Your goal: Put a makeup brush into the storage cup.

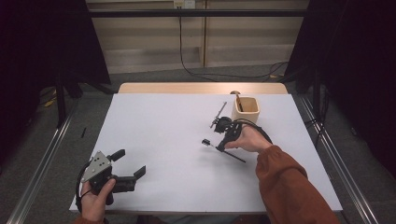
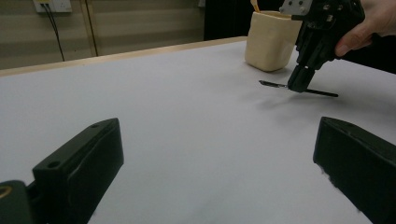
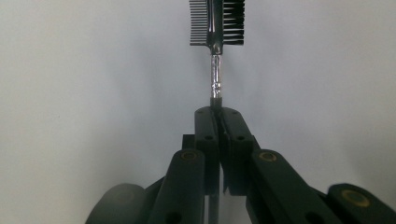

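Note:
A thin black brow brush with a comb-and-bristle head (image 3: 216, 28) is pinched by its handle in my right gripper (image 3: 217, 112), whose jaws are shut on it. In the high view the right gripper (image 1: 218, 146) points down at the white table, right of centre, and the brush (image 1: 233, 156) lies nearly flat at the surface, head to the left. The left gripper view has that same gripper (image 2: 299, 86) and brush (image 2: 322, 93) farther off. My left gripper (image 1: 128, 163) rests at the near left corner, open, with nothing between its jaws (image 2: 210, 163).
A beige cup (image 1: 246, 111) with a thin tool standing in it is just behind the right hand, also visible in the left gripper view (image 2: 271, 44). The white tabletop (image 1: 163, 126) spreads wide between the two grippers. A wooden strip edges the far side.

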